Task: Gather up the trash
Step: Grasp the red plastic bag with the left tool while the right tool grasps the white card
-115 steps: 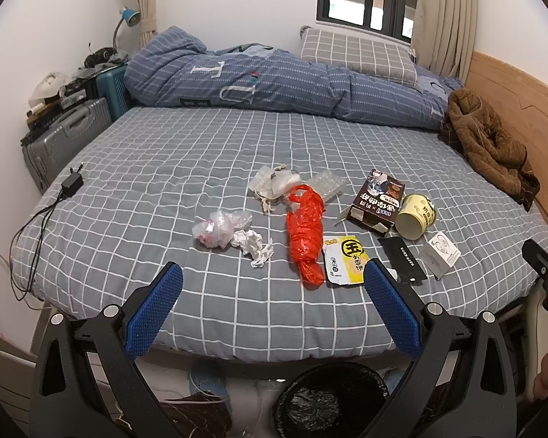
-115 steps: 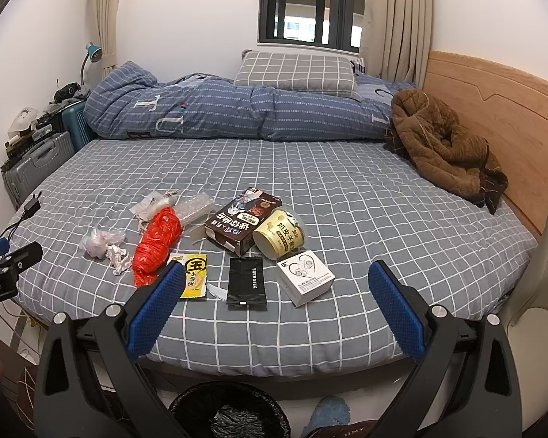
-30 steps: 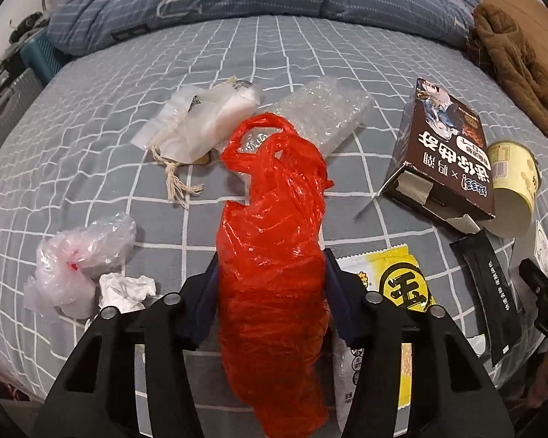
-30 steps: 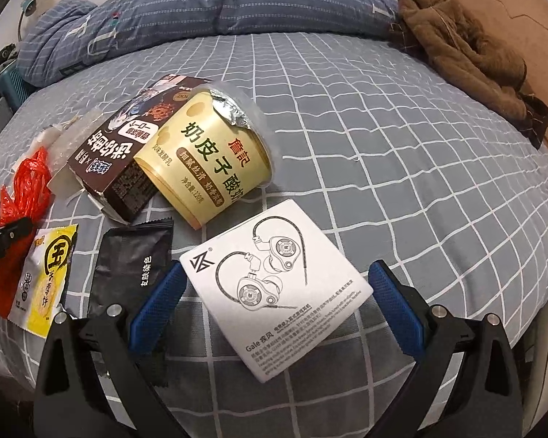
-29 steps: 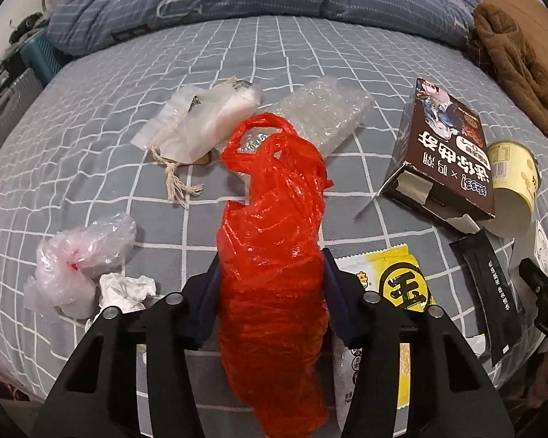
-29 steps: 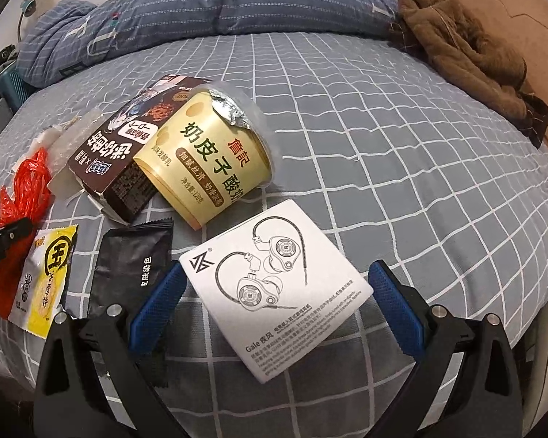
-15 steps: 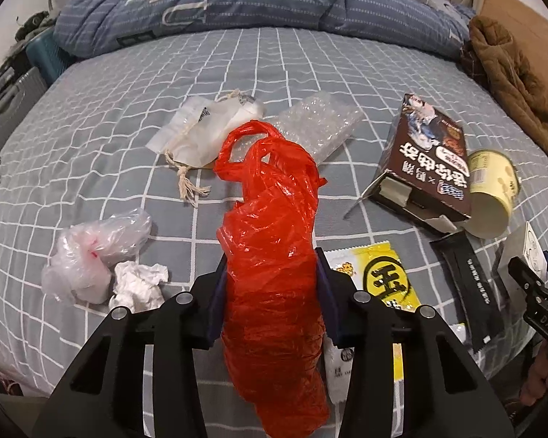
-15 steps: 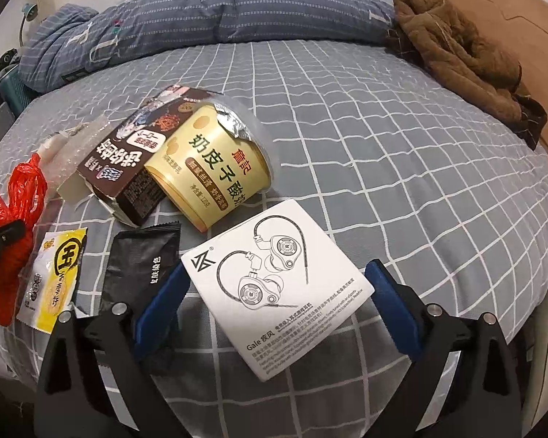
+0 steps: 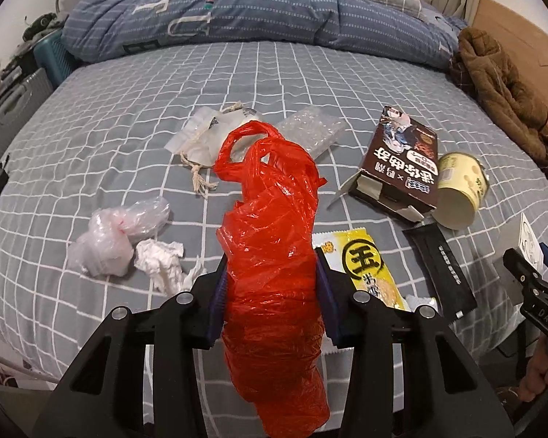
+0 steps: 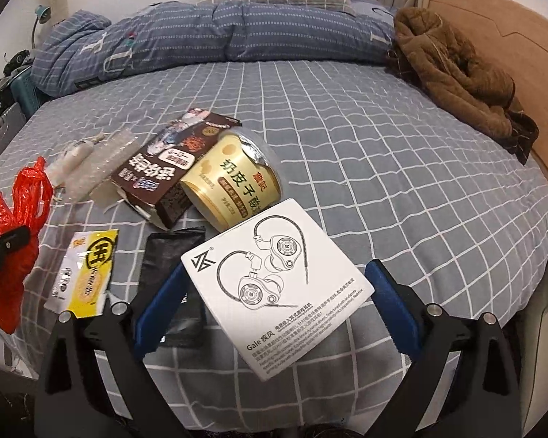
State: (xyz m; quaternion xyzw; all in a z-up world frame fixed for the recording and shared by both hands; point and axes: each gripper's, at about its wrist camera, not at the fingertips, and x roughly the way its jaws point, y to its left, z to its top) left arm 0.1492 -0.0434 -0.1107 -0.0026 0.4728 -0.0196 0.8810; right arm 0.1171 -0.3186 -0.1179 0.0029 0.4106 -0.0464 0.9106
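Observation:
My left gripper (image 9: 272, 288) is shut on a red plastic bag (image 9: 274, 255) and holds it lifted above the bed; the bag also shows in the right wrist view (image 10: 16, 226). My right gripper (image 10: 270, 288) is open, its fingers on either side of a white earphone box (image 10: 277, 277). Behind the box lie a yellow cup (image 10: 233, 182) on its side and a brown carton (image 10: 168, 168). A yellow snack wrapper (image 10: 87, 266) and a black sachet (image 10: 171, 277) lie to the left.
A crumpled tissue (image 9: 160, 259), a clear plastic bag (image 9: 117, 233), a drawstring pouch (image 9: 208, 138) and bubble wrap (image 9: 310, 131) lie on the grey checked bed (image 9: 128, 109). A blue duvet (image 10: 201, 40) and brown jacket (image 10: 456, 69) lie at the far side.
My left gripper closed on the red bag and has lifted it back from the bed. My right gripper has narrowed around the white box.

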